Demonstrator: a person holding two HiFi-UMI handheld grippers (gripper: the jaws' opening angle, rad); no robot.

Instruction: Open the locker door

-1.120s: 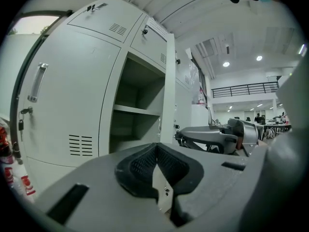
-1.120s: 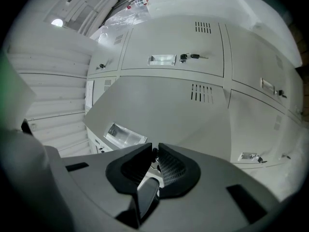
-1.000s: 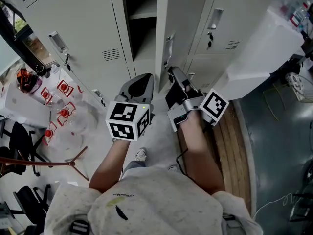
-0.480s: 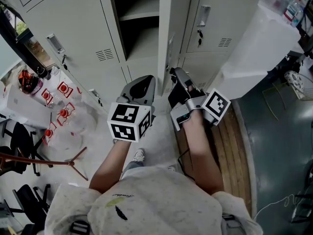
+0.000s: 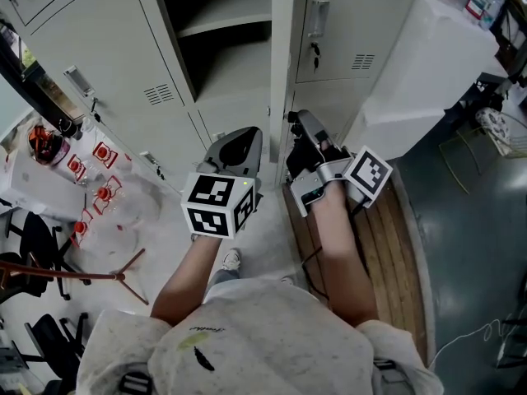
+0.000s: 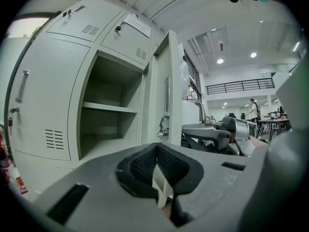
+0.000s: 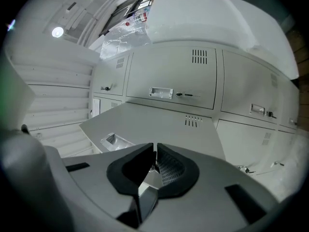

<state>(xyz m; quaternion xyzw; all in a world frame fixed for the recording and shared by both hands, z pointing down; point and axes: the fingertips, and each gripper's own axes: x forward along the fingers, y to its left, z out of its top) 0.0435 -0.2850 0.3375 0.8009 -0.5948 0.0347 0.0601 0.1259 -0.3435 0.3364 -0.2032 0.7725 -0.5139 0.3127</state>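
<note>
The locker door (image 5: 281,52) stands swung well out from its compartment (image 5: 226,23), seen almost edge-on in the head view, with the bare shelf (image 6: 107,108) inside open to sight. The right gripper (image 5: 301,120) is low beside the door's outer face, its jaws brought together with nothing that I can make out between them; from its own view the door face spreads just ahead, showing the recessed handle (image 7: 113,140) and a short row of vent slots (image 7: 192,122). The left gripper (image 5: 244,134) hangs near the compartment's lower front, jaws likewise closed and empty, and its view shows the latch (image 6: 162,134) on the door's inner side. By the look of it the door is thin painted sheet steel: light, stiff, free on its hinges, and smooth enough for pads to slip on a flat face. The free vertical edge or the lip of the recessed handle looks the surest place to hold, since it gives most leverage; a push on the flat panel should also serve, though a loose door may swing or rebound
</note>
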